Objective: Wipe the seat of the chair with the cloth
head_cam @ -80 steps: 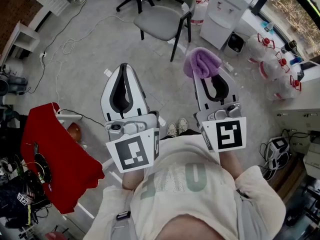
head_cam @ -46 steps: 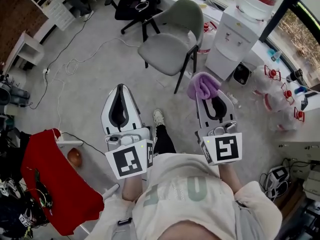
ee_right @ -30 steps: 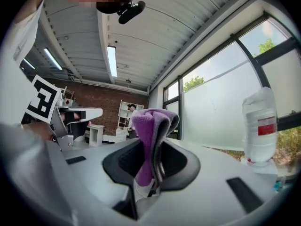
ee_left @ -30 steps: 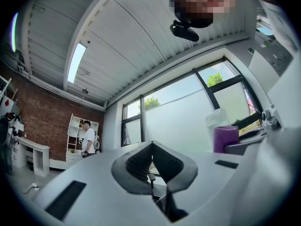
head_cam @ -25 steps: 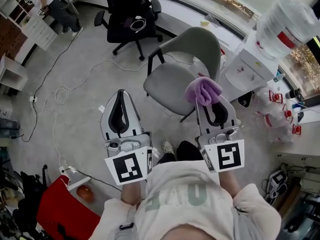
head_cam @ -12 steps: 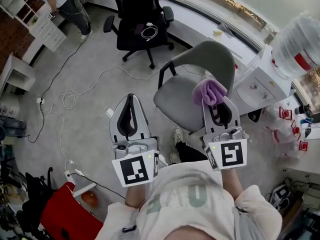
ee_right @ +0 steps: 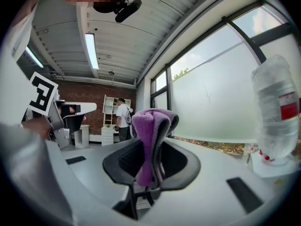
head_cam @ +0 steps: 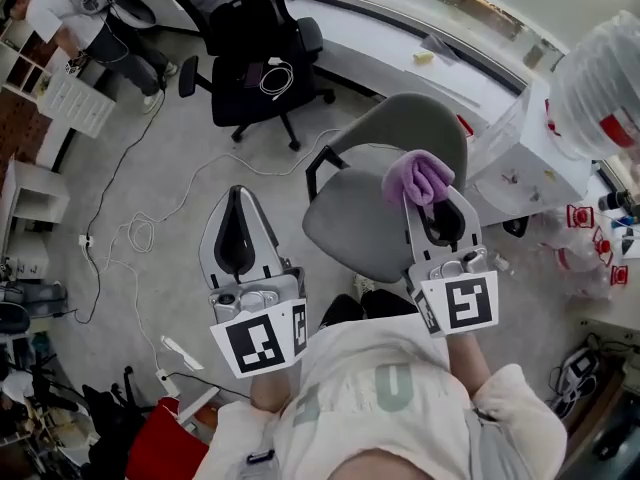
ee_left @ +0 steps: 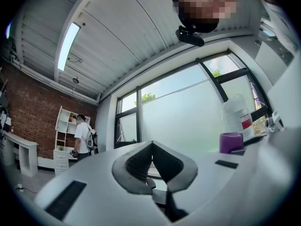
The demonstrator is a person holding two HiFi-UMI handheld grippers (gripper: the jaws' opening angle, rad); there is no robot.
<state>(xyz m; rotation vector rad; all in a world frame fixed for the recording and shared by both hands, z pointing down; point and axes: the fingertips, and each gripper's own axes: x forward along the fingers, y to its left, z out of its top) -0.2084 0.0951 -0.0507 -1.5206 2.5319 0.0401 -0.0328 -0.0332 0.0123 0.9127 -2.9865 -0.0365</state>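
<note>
While R hand-held gripper (head_cam: 431, 199) clamps bunched purple cloth (head_cam: 418, 176), it hangs over grey chair (head_cam: 345, 223), seat's right side by backrest; L hand-held gripper (head_cam: 238, 196) jaws together, nothing btwn, over floor (head_cam: 160, 208) left of chair

Grey floor (head_cam: 120, 298), grey chair (head_cam: 355, 223), black office chair (head_cam: 255, 53), cable (head_cam: 135, 233)
</note>
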